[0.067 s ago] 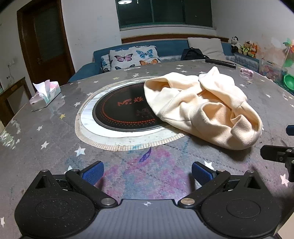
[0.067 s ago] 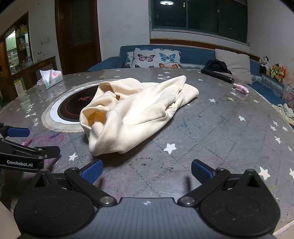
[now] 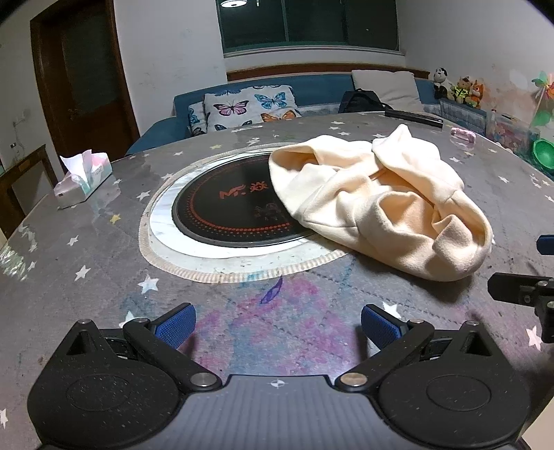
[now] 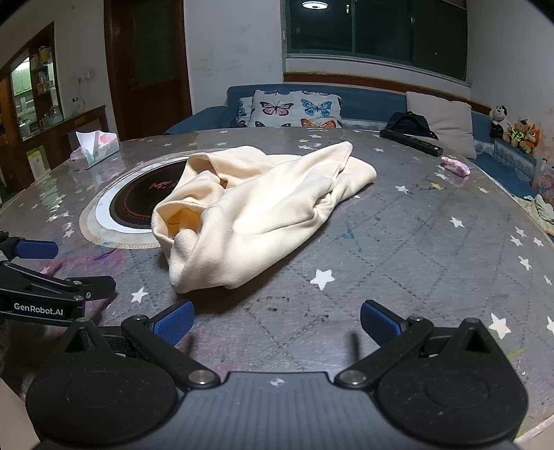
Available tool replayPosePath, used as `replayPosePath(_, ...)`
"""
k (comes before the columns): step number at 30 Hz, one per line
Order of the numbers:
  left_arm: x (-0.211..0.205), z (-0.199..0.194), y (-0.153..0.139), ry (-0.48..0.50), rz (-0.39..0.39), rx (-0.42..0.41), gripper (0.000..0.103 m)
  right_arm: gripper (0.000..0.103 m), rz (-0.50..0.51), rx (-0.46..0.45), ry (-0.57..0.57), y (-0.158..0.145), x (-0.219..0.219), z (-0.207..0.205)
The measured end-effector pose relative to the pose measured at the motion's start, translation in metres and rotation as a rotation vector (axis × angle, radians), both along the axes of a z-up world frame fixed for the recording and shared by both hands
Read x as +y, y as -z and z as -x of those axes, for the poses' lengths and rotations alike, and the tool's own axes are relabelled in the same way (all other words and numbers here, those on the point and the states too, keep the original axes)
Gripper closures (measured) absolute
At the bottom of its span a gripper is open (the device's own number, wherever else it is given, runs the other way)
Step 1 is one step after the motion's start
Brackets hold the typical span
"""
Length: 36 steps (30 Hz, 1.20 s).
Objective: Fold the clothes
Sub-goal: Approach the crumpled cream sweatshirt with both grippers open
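A round starry counter (image 3: 86, 249) fills a dim living room. Nothing has visibly shifted in the last instant: the cream garment (image 4: 256, 211) lies crumpled, overlapping the black hotplate (image 3: 228, 214). The left gripper (image 3: 277, 323) and the right gripper (image 4: 277, 322) are both wide open and empty, short of the garment; folding has not started.

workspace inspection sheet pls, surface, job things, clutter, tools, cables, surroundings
surface: round grey star-print table, pink stains at the near edge, inset black hotplate.
job's things: one cream garment, crumpled, unfolded, partly over the hotplate.
clutter: tissue box, black bar, pink wrapper.
grippers: left tool and right tool both open, empty, short of the garment.
cables: nothing seen.
surroundings: blue sofa, butterfly cushion, plush toys, door, dark window.
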<state>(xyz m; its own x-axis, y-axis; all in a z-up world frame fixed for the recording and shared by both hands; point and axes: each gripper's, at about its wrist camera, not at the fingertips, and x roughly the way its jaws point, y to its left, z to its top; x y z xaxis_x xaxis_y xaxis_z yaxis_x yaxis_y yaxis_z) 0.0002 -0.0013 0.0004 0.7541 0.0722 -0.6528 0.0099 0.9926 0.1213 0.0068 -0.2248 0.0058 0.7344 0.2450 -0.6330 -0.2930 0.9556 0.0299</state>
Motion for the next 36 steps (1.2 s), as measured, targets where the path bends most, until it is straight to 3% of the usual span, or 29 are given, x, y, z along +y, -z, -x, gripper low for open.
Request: replayPosePath(36,-0.009,-0.016,-0.007,0.044,-0.026,-0.008,0.0,0.0,-0.009,0.009,-0.016,-0.004,0.004,-0.012)
